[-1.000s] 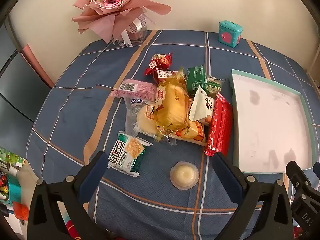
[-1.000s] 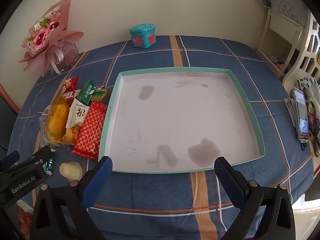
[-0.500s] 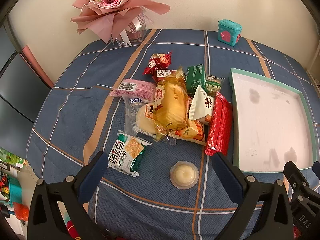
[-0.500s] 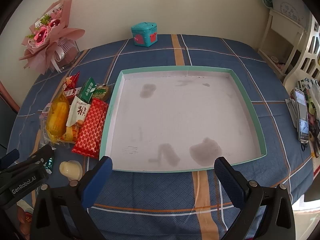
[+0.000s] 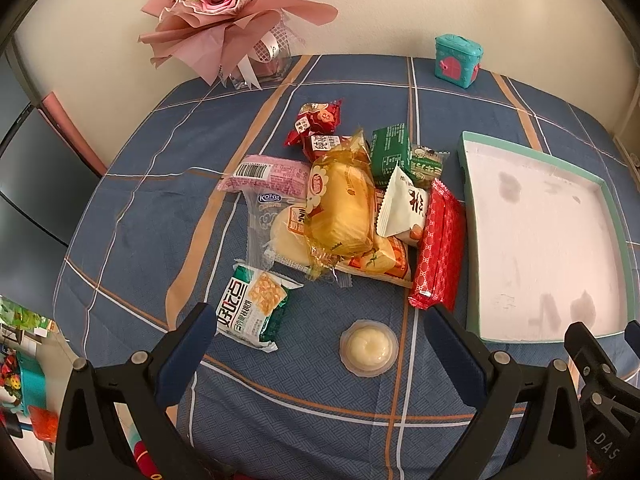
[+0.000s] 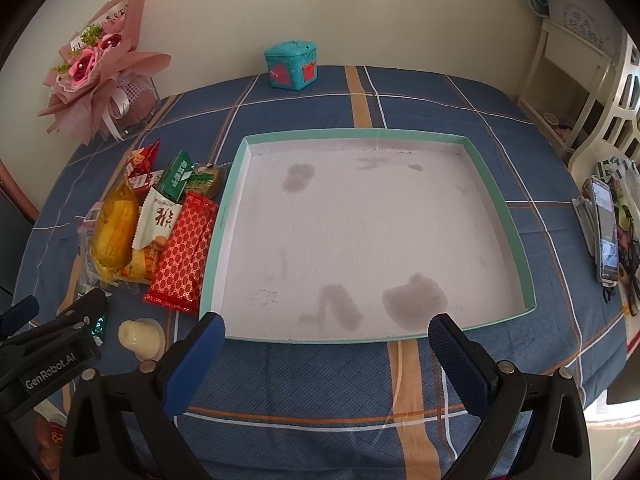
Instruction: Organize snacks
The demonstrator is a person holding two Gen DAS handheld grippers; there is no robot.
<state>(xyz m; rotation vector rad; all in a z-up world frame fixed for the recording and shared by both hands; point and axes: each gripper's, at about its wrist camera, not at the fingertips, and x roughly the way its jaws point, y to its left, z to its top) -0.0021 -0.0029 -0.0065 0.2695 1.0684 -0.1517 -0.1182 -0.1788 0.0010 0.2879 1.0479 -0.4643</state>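
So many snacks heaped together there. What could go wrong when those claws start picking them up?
The yellow bread bag lies on top of other packets, so pulling one from beneath might drag the heap along. The small jelly cup looks soft and could be squashed by the open left gripper. The red wafer pack lies close against the tray wall, leaving little room.

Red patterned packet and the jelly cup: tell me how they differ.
The red patterned packet is long, flat and opaque foil; the jelly cup is small, round and clear, showing pale filling. The packet lies alongside the tray's rim at the edge of the snack pile; the cup sits alone on the tablecloth, nearer the open left gripper. Both lie outside the tray.
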